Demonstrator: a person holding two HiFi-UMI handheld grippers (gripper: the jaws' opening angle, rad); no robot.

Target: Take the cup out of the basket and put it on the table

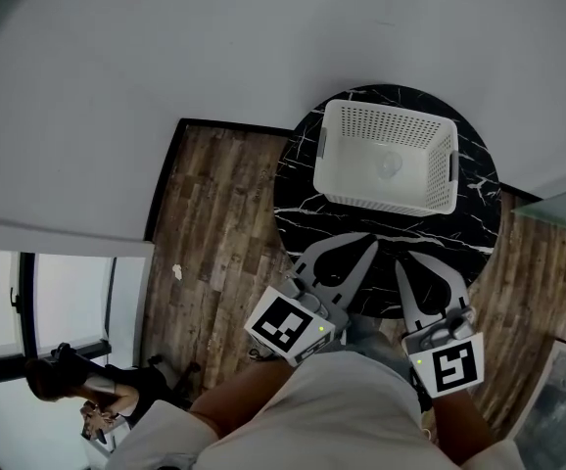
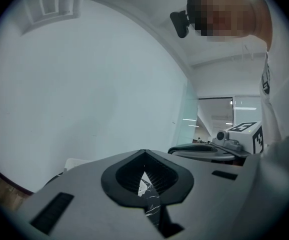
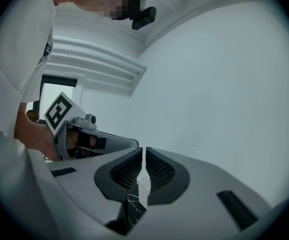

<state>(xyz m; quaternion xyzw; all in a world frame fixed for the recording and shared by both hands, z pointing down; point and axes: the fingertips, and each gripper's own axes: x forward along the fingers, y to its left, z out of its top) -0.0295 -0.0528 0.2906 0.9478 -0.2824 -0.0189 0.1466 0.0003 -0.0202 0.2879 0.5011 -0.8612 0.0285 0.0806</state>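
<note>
Left gripper hung over the near edge of the round black marble table. Its two jaws were brought together at the tips and had hold of nothing. In its own view the pads met in a point, and through the small opening below them only a sliver of veined black tabletop showed. Its marker cube sat nearest the person, off the table and above the wood-plank floor.

Just beside it on the right, the right gripper also pointed across the near edge. Its jaws were closed to a thin slit and were likewise empty. Through that slit its own view caught a strip of the perforated white basket wall, with black marble beneath it. The same view showed a hand wrapped round the left gripper's grip at the left.

Both pairs of tips lay over the near part of the tabletop, close to each other but not touching. They stopped short of the basket, with bare marble between them and its near wall.

Farther in stood the white basket, rectangular with perforated sides. It sat upright on the far half of the table, roughly midway between the left and right edges, with its far rim near the far edge. The cup lay inside it, toward the middle of the basket floor. It appeared only as a faint pale roundish form, too dim to tell whether it was upright or on its side.

Beyond the table rose a plain pale wall.
</note>
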